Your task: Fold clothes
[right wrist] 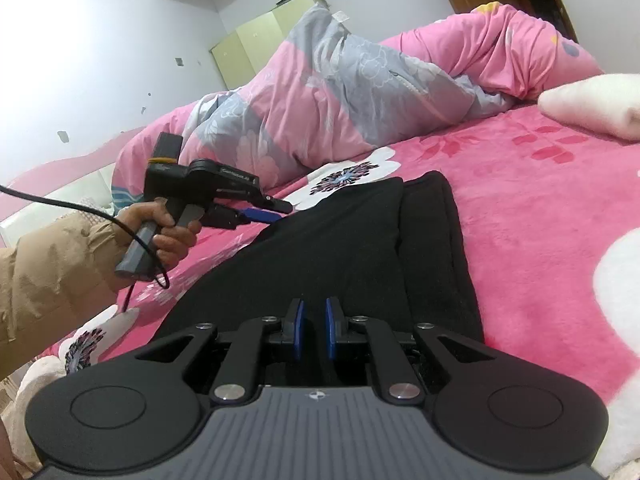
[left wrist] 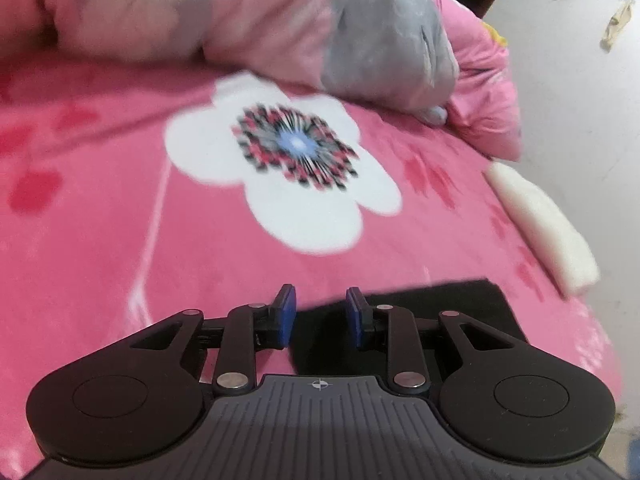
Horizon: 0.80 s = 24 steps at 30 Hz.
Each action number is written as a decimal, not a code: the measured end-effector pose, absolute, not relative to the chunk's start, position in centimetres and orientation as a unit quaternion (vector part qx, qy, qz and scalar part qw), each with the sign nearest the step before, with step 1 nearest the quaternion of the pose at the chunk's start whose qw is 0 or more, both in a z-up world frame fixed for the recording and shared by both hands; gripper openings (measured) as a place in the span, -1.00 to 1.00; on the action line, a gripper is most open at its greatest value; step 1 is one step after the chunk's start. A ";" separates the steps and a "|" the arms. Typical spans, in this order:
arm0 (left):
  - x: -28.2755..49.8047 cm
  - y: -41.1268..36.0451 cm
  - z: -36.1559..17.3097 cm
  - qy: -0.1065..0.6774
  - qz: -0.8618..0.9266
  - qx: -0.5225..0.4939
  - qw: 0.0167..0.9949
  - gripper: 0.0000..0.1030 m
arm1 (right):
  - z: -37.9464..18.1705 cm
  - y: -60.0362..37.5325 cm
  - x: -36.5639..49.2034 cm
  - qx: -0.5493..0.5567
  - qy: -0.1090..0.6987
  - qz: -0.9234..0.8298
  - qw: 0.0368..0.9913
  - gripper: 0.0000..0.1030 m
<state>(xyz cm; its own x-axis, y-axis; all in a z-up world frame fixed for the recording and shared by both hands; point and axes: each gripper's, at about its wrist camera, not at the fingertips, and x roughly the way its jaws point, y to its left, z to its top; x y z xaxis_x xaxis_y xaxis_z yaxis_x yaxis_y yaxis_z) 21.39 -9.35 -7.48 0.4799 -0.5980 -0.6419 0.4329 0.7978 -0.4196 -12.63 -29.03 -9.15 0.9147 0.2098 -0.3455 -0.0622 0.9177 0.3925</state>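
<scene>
At the left edge of the bed, seen from the right wrist camera, a hand [right wrist: 168, 232] in a tan sleeve [right wrist: 52, 276] holds the left gripper [right wrist: 276, 210] off the far left corner of the black garment [right wrist: 352, 248]. Its jaws stand partly open with nothing between them, and its own camera shows the 2 blue pads [left wrist: 286, 316] apart over bare blanket, the black cloth just to their right. It looks placed to reach for that far corner or edge, probably to start the next fold.

The black garment lies flat on the pink flowered blanket [right wrist: 540, 208], running from the near edge of the bed toward its middle. It appears already folded lengthwise, with 1 layer lapped over another along a seam down its right side.

The right gripper [right wrist: 314, 330] sits low over the near end of the garment. Its jaws are nearly closed, leaving a thin gap. Whether cloth is pinched between them I cannot tell, since black fabric fills the view behind them. Held there, it would anchor the near end.

Beyond the garment, a bunched pink and grey quilt [right wrist: 320, 108] lies along the far edge. A white folded cloth [right wrist: 592, 104] rests near the far right corner. Neither crowds the garment, though the quilt limits room for spreading it farther.
</scene>
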 end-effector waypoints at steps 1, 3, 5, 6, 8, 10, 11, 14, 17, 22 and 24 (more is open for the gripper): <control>21.2 -9.3 -7.0 0.405 -0.311 -0.105 0.853 -0.49 | -9.2 -29.1 -12.6 0.191 0.194 0.072 0.960 -0.80; 20.4 -9.5 -6.0 0.391 -0.340 -0.108 0.848 -0.49 | -9.2 -29.1 -12.6 0.193 0.193 0.073 0.959 -0.80; 19.6 -10.6 -5.4 0.392 -0.372 -0.098 0.835 -0.48 | -9.2 -29.2 -12.6 0.196 0.192 0.074 0.959 -0.80; 19.3 -11.2 -5.4 0.398 -0.390 -0.092 0.825 -0.48 | -9.2 -29.2 -12.6 0.197 0.192 0.075 0.958 -0.80; 19.2 -12.9 -6.1 0.420 -0.419 -0.073 0.802 -0.48 | -9.3 -29.3 -12.6 0.199 0.192 0.076 0.958 -0.80; 19.3 -14.6 -7.2 0.437 -0.421 -0.041 0.794 -0.48 | -9.2 -29.3 -12.6 0.200 0.191 0.077 0.958 -0.80; 19.7 -15.1 -7.8 0.440 -0.413 -0.026 0.797 -0.48 | -9.3 -29.4 -12.6 0.201 0.191 0.077 0.958 -0.80; 21.5 -15.4 -8.3 0.435 -0.390 -0.038 0.811 -0.48 | -9.2 -29.4 -12.7 0.201 0.190 0.078 0.958 -0.80; 21.8 -15.7 -7.0 0.426 -0.386 -0.051 0.817 -0.48 | -9.3 -29.5 -12.7 0.204 0.189 0.079 0.957 -0.80; 19.7 -18.0 -5.8 0.433 -0.457 -0.022 0.777 -0.48 | -9.3 -29.6 -12.7 0.209 0.188 0.082 0.956 -0.80; 19.2 -19.3 -6.2 0.443 -0.469 -0.011 0.764 -0.48 | -9.4 -29.7 -12.7 0.210 0.188 0.083 0.956 -0.80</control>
